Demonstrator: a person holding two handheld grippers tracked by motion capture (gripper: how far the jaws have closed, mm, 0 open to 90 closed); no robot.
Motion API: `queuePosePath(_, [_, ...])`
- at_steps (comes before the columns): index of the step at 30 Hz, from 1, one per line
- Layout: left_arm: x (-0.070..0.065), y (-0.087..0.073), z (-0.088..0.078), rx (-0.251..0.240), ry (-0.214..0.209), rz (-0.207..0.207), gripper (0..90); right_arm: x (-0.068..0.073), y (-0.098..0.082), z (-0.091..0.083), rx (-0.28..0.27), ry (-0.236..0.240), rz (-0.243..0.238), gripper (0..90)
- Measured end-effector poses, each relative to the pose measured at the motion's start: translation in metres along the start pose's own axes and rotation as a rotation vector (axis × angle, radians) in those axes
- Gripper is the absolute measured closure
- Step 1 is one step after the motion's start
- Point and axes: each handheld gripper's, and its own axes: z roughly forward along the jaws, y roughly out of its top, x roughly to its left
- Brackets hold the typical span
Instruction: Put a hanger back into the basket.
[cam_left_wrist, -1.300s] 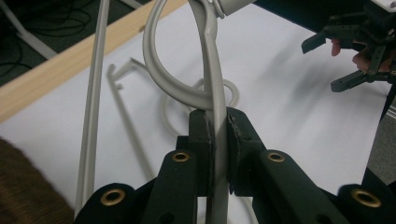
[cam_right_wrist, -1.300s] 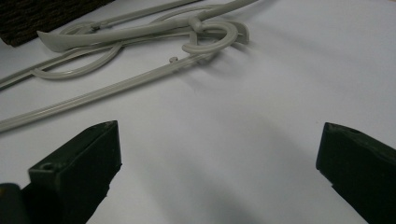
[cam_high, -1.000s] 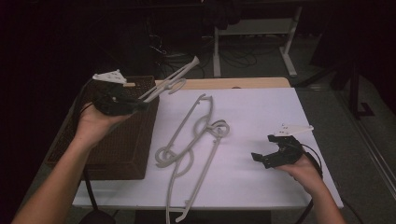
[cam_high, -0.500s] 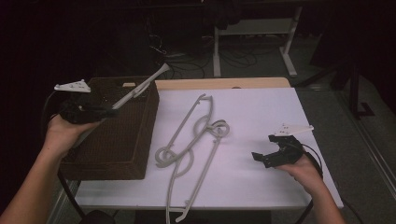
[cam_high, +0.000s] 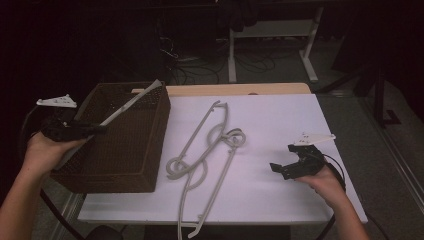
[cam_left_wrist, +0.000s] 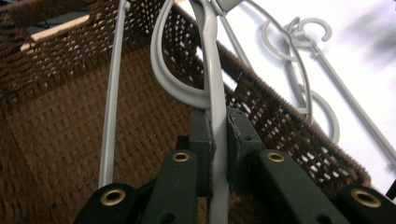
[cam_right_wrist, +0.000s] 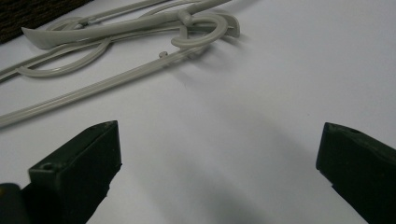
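1. The left gripper pinches a grey plastic clothes hanger between its black jaws.
2. That hanger slants across the brown woven wicker basket at the table's left edge.
3. The right gripper rests on the white table, jaws spread wide, holding nothing.
4. Two more grey hangers lie tangled mid-table.

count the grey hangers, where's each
3, possibly more in the tangle: one hanger clamped in the left gripper over the basket, two tangled hangers on the table.
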Motion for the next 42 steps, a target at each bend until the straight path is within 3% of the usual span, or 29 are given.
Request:
queuePosePath(5, [0.007,-0.005,0.010,0.038,0.004,-0.019,82.2,-0.001,0.000,0.001,0.001,0.000,0.000,0.0])
queuePosePath(15, [0.022,-0.010,0.043,0.102,-0.034,-0.023,82.2,-0.002,0.000,0.000,0.000,-0.003,0.004,0.0])
queuePosePath(26, [0.040,-0.028,0.058,0.159,-0.071,-0.050,81.7,-0.002,0.000,0.000,-0.001,-0.005,0.003,0.0])
queuePosePath(28, [0.042,-0.031,0.056,0.136,-0.075,-0.049,81.3,-0.002,0.000,0.000,-0.001,-0.006,0.004,0.0])
queuePosePath(29, [0.042,-0.032,0.055,0.135,-0.055,-0.043,79.4,-0.002,0.000,0.000,-0.001,-0.005,0.005,0.0])
queuePosePath(31, [0.043,-0.033,0.053,0.116,-0.016,-0.043,65.7,-0.002,0.000,-0.001,-0.002,-0.005,0.005,0.0])
queuePosePath(34, [0.046,-0.034,0.049,0.086,-0.001,-0.065,57.3,-0.002,0.000,-0.001,-0.003,-0.006,0.005,0.0])
queuePosePath(42, [0.042,-0.027,0.041,0.001,-0.020,-0.085,38.9,-0.001,0.000,-0.001,-0.002,-0.008,0.008,0.0])
